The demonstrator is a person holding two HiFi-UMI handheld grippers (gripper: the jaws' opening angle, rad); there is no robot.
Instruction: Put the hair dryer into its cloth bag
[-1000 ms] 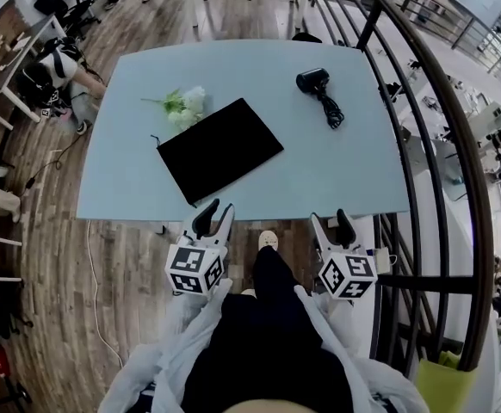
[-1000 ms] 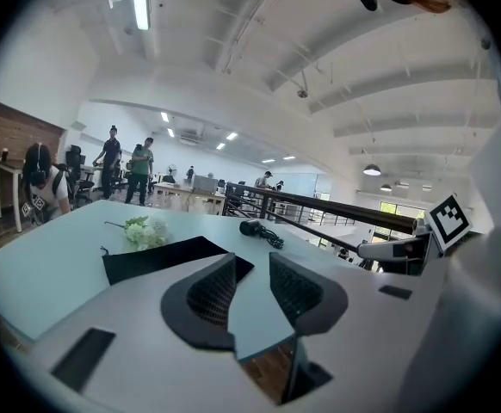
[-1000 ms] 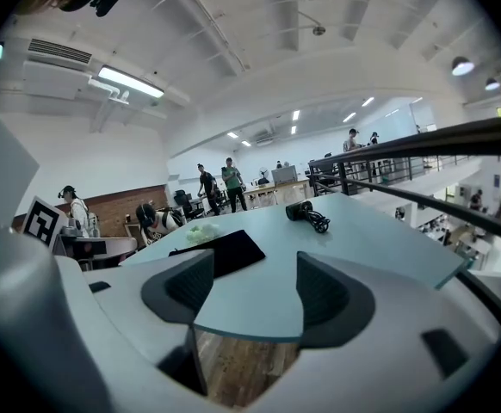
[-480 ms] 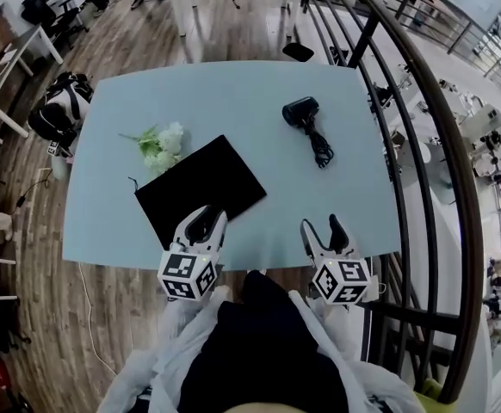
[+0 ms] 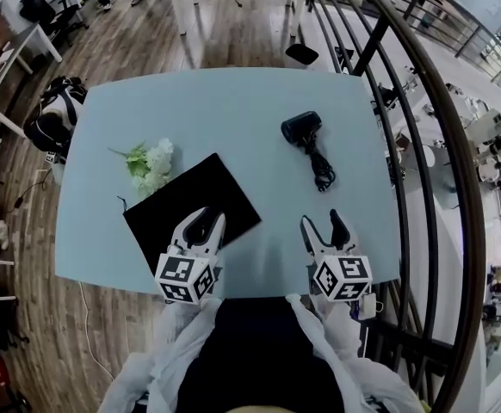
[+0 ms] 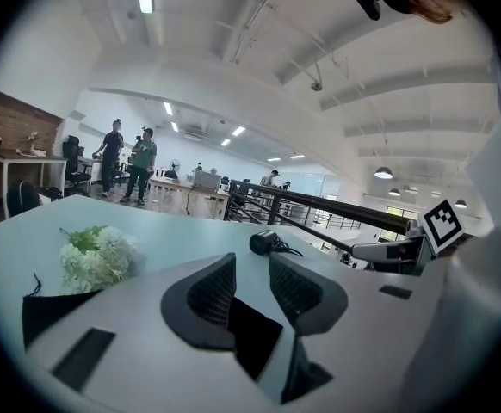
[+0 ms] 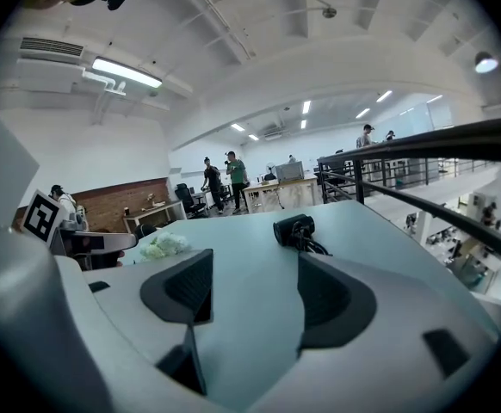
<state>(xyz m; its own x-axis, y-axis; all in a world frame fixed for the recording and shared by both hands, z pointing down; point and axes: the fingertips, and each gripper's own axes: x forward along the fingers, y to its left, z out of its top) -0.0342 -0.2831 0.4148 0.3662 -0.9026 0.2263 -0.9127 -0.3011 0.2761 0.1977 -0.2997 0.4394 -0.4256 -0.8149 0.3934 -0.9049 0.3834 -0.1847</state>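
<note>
The black hair dryer lies on the far right of the pale blue table, its cord trailing toward me. The flat black cloth bag lies at the near left. My left gripper hovers over the bag's near edge, jaws open and empty. My right gripper is open and empty over bare table near the front edge, well short of the dryer. In the left gripper view the dryer sits beyond the left gripper. The right gripper points toward the dryer.
A bunch of white flowers lies just beyond the bag's far left corner. A dark metal railing curves along the table's right side. A backpack sits on the wooden floor at left. People stand far off by desks.
Both grippers have moved forward from in front of the table to over its near edge. The left one now hangs over the bag. Both stay empty.
</note>
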